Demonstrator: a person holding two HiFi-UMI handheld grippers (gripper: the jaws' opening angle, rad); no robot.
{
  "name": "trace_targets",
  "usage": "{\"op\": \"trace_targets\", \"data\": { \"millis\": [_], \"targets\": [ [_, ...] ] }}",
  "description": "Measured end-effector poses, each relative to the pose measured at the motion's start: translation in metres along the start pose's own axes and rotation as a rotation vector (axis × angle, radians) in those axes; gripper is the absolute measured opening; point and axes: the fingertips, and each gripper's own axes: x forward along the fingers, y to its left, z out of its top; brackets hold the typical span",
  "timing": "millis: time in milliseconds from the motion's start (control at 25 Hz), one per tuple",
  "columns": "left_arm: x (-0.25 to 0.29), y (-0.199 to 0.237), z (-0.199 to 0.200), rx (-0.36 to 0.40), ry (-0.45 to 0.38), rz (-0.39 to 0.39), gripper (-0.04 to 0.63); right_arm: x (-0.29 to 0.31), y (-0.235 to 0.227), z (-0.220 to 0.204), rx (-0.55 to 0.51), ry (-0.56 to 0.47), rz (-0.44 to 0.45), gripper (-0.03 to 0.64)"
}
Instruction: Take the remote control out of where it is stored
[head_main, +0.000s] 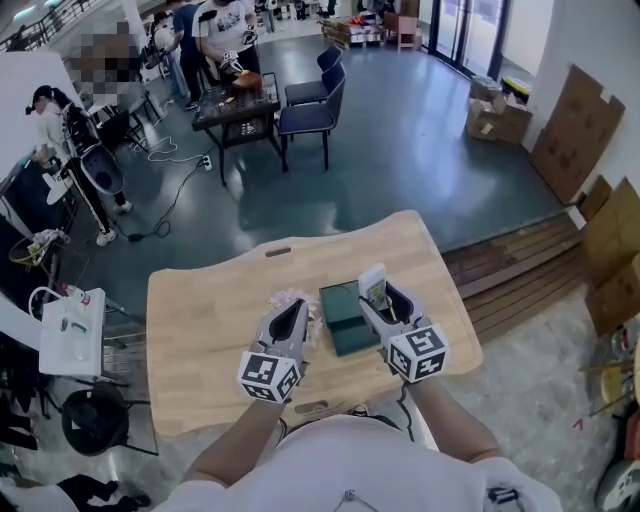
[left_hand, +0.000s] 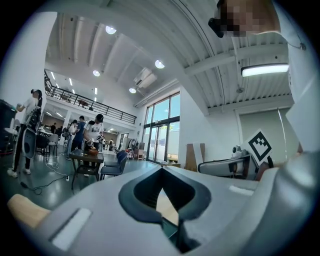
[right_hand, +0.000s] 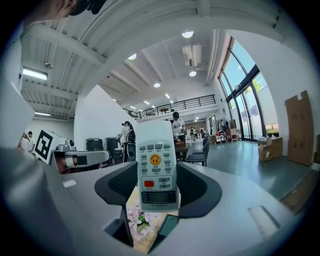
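My right gripper (head_main: 388, 297) is shut on a white remote control (head_main: 372, 283), which stands upright between its pads above the dark green box (head_main: 345, 318) on the wooden table (head_main: 210, 310). In the right gripper view the remote (right_hand: 156, 167) faces the camera, buttons and small screen visible, with the right gripper (right_hand: 157, 187) clamped on its lower sides. My left gripper (head_main: 296, 312) hovers left of the box beside a small bunch of pink flowers (head_main: 288, 298). Its jaws are together with nothing between them in the left gripper view (left_hand: 161, 192).
The table's front edge is close to my body. A white device (head_main: 72, 330) sits on a stand at the left. Stacked planks (head_main: 520, 265) and cardboard boxes (head_main: 495, 118) lie at the right. People stand around a dark table with chairs (head_main: 240, 105) far behind.
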Motion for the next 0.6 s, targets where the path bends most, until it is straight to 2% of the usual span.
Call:
{"op": "trace_targets", "data": {
  "millis": [600],
  "targets": [
    [-0.003,0.017,-0.005,-0.015,-0.003,0.019,0.001,0.012,0.005,-0.006,0.006,0.009,-0.01,0.275]
  ]
}}
